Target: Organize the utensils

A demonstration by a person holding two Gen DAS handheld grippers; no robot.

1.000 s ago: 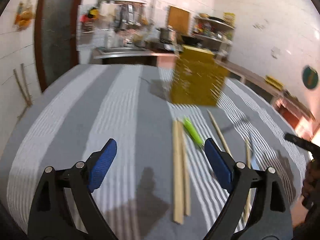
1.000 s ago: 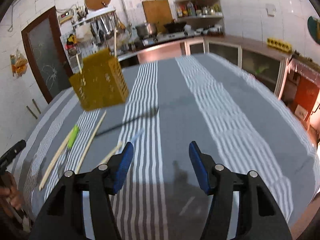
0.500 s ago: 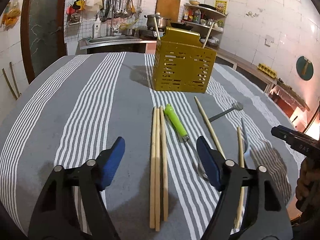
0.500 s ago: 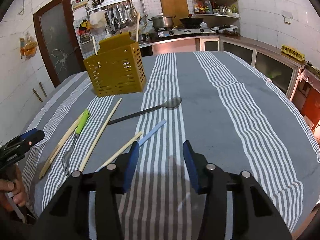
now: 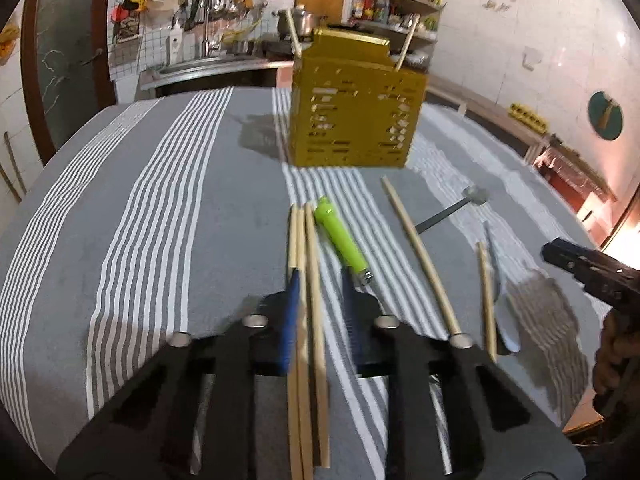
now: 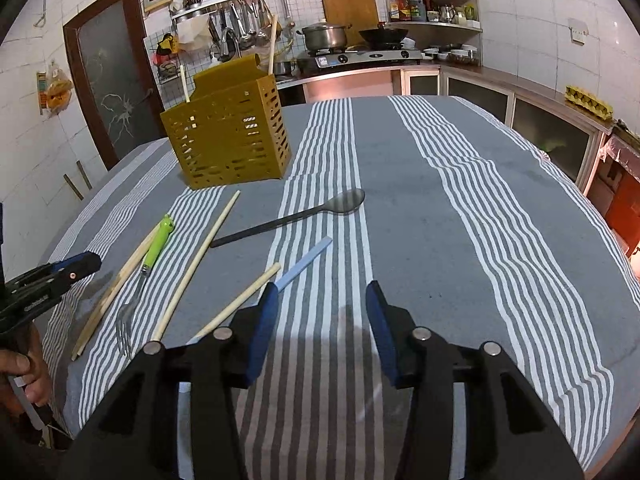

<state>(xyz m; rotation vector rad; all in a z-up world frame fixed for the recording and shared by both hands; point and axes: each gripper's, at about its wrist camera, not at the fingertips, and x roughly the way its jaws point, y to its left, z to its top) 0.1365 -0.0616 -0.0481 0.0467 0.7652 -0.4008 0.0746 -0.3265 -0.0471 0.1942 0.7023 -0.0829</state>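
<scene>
Left wrist view: my left hand-held gripper (image 5: 320,280) points down at a bundle of three wooden chopsticks (image 5: 306,240) lying lengthwise on the worktop (image 5: 160,220), which is covered by a grey cloth with white stripes. Its jaws have just been closing, with the bundle between them. The left pad lies against the sticks, while a strip of cloth shows between the sticks and the right pad, so I read the jaws as not yet clamped. Just right of the bundle lies a fork with a green handle (image 5: 340,236). Further right come a single long chopstick (image 5: 416,248), a dark spoon (image 5: 452,210) and a shorter chopstick (image 5: 486,292). A yellow slotted utensil holder (image 5: 352,108) stands upright beyond them, well apart from the bundle, with two sticks leaning out of its top.

Right wrist view: my right hand-held gripper (image 6: 321,286) hangs over bare cloth. Its jaws have just narrowed a little and stand apart, with only the striped cloth between them. A utensil with a pale blue handle (image 6: 306,260) lies just beside the left finger, and I cannot tell whether they touch. At the left edge the other hand-held gripper appears above the bundle, held by a hand (image 6: 24,376).
</scene>
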